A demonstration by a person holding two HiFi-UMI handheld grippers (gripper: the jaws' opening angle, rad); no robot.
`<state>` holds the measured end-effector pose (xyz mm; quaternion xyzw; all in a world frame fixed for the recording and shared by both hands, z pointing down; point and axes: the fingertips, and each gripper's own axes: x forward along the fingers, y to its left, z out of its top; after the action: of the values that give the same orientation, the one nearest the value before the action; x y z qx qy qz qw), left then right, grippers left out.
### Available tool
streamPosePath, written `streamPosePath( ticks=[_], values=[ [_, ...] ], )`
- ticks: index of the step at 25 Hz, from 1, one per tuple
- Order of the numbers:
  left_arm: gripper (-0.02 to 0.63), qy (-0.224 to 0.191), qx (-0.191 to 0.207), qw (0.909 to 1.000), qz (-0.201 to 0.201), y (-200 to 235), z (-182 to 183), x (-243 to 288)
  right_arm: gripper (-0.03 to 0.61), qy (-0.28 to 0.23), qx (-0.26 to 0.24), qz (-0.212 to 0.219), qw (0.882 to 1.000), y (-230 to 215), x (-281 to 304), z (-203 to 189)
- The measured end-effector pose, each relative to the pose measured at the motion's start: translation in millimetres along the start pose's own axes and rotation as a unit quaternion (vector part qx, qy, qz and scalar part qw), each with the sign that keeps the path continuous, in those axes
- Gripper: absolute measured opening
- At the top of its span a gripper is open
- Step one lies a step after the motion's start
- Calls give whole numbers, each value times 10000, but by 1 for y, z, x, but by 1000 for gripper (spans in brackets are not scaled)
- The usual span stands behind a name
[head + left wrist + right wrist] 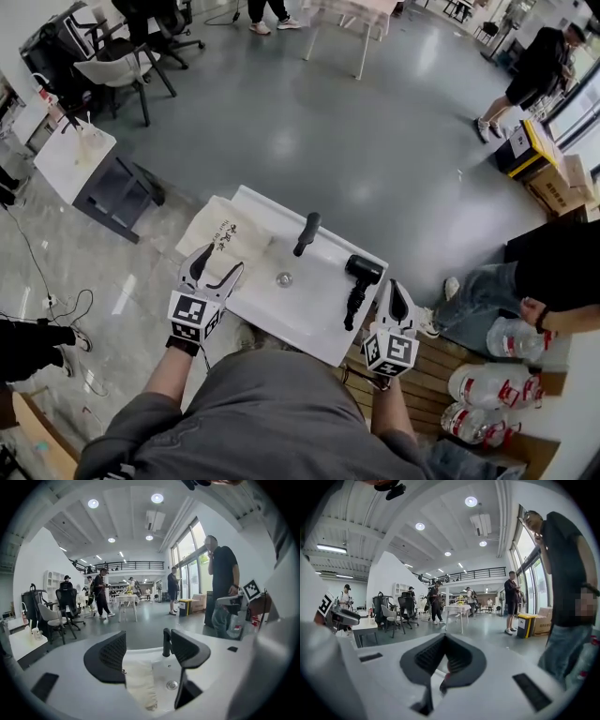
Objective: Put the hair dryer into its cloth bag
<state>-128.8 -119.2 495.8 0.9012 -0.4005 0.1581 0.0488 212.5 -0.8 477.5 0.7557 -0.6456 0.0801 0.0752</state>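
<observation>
Black hair dryer lies flat on the right side of the white washbasin, handle twd the person, outside the bag. Cream cloth bag w/ dark print is draped over the basin's left edge, one end down in the bowl, well apart from the dryer. Black faucet stands btwn them at the back. L gripper is over the bag end, fingers wide, cloth showing btwn them, not pinched. R gripper is just beside the dryer, fingers together, holding nothing. Water bottles sit on the floor at right.
</observation>
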Motion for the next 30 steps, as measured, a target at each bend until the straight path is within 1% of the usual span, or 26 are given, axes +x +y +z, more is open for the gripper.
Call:
streamPosePath(
  ticks=[6, 11, 14, 20, 25, 30],
  values=[
    [302, 658, 204, 9974, -216, -12, -40, 35, 2, 33, 53, -175, 9998, -19, -3, -4],
    [302, 1020, 204, 9942, -279, -18, -69, 61, 2, 94, 78, -354, 9993, -37, -7, -8],
    [301, 1283, 286, 9907, -340, -20, -89, 74, 2, 138, 89, -438, 9989, -45, -10, -12],
    [301, 1835, 468, 9809, -445, -22, -137, 106, 2, 203, 72, -585, 9981, -57, -18, -13],
    [301, 2381, 622, 9683, -427, -20, -174, 126, 2, 247, 29, -796, 9965, -72, -30, -12],
    [301, 2752, 921, 9565, -302, -19, -203, 142, 2, 377, -2, -1097, 9932, -95, -49, -19]
  ],
)
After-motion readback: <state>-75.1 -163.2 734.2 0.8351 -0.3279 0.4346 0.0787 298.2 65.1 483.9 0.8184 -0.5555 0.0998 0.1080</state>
